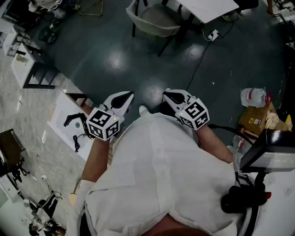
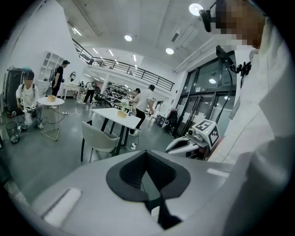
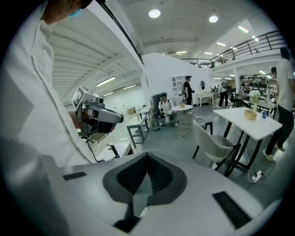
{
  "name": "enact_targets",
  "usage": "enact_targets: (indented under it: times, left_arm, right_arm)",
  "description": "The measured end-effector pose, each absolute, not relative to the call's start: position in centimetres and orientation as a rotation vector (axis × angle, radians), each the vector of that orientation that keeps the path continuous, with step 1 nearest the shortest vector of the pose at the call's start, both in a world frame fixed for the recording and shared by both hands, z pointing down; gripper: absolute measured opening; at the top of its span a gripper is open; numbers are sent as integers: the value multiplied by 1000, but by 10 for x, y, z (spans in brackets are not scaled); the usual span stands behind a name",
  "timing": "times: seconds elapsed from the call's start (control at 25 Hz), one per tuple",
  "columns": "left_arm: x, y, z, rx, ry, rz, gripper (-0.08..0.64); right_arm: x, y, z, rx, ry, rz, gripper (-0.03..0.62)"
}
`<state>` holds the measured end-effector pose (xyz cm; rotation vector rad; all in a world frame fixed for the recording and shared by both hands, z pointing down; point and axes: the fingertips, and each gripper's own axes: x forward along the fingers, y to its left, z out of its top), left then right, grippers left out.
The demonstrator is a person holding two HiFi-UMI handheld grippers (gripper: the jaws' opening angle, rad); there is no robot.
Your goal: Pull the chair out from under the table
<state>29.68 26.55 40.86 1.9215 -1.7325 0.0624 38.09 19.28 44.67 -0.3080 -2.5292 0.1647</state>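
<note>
A pale grey chair (image 1: pixel 154 20) with dark legs stands tucked against a white table (image 1: pixel 209 7) at the far top of the head view, well away from me. I hold both grippers close to my chest. My left gripper (image 1: pixel 129 96) and right gripper (image 1: pixel 167 94) point toward the floor, both shut with nothing between the jaws. The left gripper view shows its shut gripper (image 2: pixel 146 173), with the chair (image 2: pixel 99 138) and table (image 2: pixel 115 114) beyond. In the right gripper view the gripper (image 3: pixel 146 177) is shut too, with the chair (image 3: pixel 212 140) beside the table (image 3: pixel 246 120).
Dark floor lies between me and the chair. A cable (image 1: pixel 200 55) runs across it to a power strip (image 1: pixel 213 34). A cardboard box (image 1: pixel 258 117) and plastic bottle (image 1: pixel 252 97) sit at right, a white low shelf (image 1: pixel 69 122) at left. People stand far off by a round table (image 2: pixel 50 101).
</note>
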Motion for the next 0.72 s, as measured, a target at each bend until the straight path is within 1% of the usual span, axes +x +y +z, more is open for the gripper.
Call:
enact_targets:
  times: [0.48, 0.72]
  left_arm:
    - [284, 274, 405, 1907, -1771, 43, 6]
    - [263, 271, 409, 1910, -1777, 71, 6]
  right_arm:
    - [363, 195, 441, -344, -2529, 124, 6]
    - [345, 187, 442, -327, -2536, 159, 6]
